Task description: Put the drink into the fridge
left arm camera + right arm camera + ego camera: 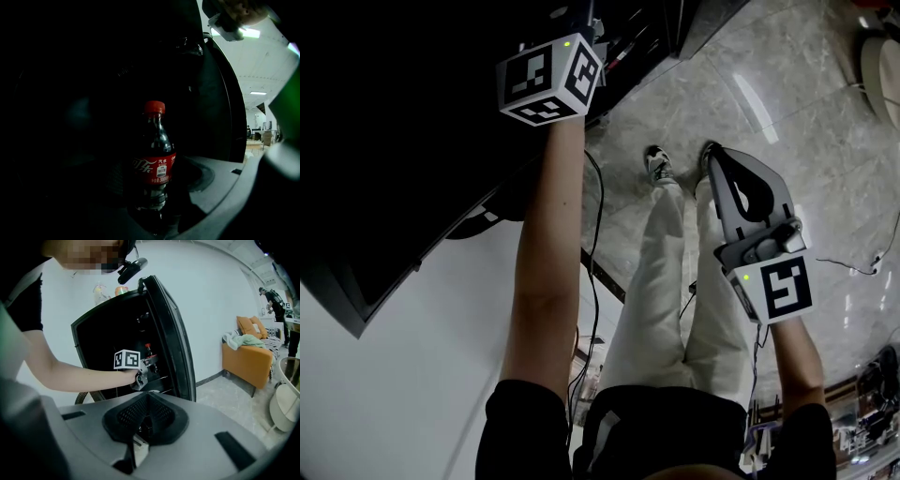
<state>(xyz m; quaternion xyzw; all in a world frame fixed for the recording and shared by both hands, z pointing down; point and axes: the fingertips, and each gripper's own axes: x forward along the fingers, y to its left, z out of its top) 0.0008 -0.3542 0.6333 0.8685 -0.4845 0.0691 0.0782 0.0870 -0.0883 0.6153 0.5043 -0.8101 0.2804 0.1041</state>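
Underfoot, grey marbled floor (pixel 787 103); at the left, one black fridge (pixel 108 333) against a white wall, with its door (pixel 176 343) swung wide. Left arm (pixel 548 253) stretched straight out, elbow nearly locked, into the dark interior. At its end the left gripper (pixel 146 365), clamped on one cola bottle (pixel 153 154): upright, red cap on top, red label round the middle, inside the fridge cavity. Right arm (pixel 792 366) bent and held low beside the right leg, well apart from the fridge. Right gripper (pixel 719 159) pointed away from the body toward the floor, jaws pressed together with nothing between. Two grippers in all, and two marker cubes (pixel 551 75), one on each. Two legs in pale trousers (pixel 661 281), two shoes (pixel 659 166). Farther off in the right gripper view, one orange sofa (pixel 246 366) with cloth thrown over it.
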